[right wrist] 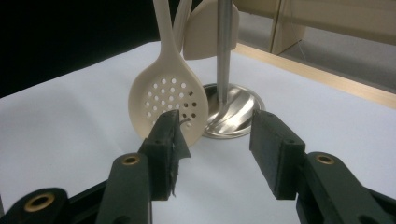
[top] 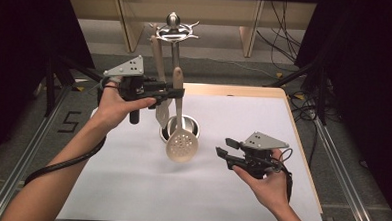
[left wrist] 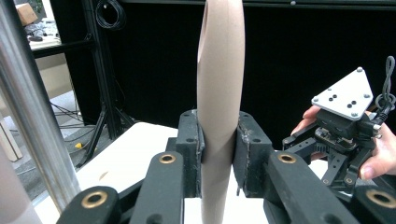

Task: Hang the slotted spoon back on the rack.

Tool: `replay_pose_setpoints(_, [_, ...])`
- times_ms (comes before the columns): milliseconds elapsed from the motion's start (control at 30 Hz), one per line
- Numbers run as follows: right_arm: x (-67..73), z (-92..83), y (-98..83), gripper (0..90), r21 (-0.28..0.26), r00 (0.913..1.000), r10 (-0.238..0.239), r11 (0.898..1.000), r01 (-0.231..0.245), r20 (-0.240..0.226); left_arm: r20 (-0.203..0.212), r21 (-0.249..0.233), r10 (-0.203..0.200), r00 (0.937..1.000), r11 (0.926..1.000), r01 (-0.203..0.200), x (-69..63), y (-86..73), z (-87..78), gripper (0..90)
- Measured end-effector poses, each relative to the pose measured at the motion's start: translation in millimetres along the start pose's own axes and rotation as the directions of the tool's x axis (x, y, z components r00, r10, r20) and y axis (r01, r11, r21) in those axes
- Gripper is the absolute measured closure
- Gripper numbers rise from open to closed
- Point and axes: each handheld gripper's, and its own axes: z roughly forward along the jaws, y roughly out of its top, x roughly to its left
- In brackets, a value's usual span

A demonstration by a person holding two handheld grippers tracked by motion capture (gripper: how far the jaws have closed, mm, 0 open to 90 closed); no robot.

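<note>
High view shows lots of bare white table (top: 130, 187) around the right gripper (top: 223, 146), its jaws wide apart. The left gripper (top: 177, 93) squeezes the pale, holey spoon (top: 181, 142), hanging straight down.

rack post (top: 175, 54) central, cloth (top: 131, 182) front open

the skimmer's handle (left wrist: 219, 93) (pinched mid-length) is cut off at top and bottom edges.

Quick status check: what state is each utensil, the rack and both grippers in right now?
Slotted spoon: upright, handle clamped in the left gripper, bowl down beside the rack base.
Spatula: hanging from the rack top.
Rack: standing upright on the table.
Left gripper: shut on the spoon handle.
Right gripper: open, holding nothing.
</note>
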Motion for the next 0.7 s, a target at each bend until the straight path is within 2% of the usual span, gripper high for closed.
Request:
replay_pose_setpoints(200, [-1.2, 0.7, -0.5, 53.8, 0.001, 1.0, -0.002, 1.0, 0.002, -0.004, 0.003, 0.006, 0.01, 0.9999, 0.9999, -0.01, 1.4, 4.1, 0.6, 73.8])
replay_pose_setpoints(300, [-0.2, 1.1, -0.7, 53.8, 0.006, 0.9997, 0.02, 1.0, -0.02, -0.01, 0.004, 0.002, 0.009, 1.0, 1.0, -0.009, 2.5, 6.9, 0.8, 73.8])
replay_pose_setpoints(500, [-2.5, 1.0, -0.8, 53.7, -0.003, 1.0, -0.006, 1.0, 0.006, 0.005, 0.016, 0.004, 0.016, 0.9998, 0.9999, -0.016, 3.3, 14.5, 0.4, 73.8])
replay_pose_setpoints(600, [-2.0, 2.6, -1.2, 53.7, -0.028, 0.9999, -0.002, 1.0, 0.003, 0.015, 0.024, 0.005, 0.027, 0.9993, 0.9996, -0.027, 4.0, 20.5, -0.4, 73.8])
replay_pose_setpoints(700, [-1.8, 2.8, -1.2, 53.7, -0.031, 0.9999, -0.003, 1.0, 0.004, 0.016, 0.024, 0.007, 0.032, 0.9992, 0.9995, -0.032, 4.9, 25.2, -1.5, 73.8])
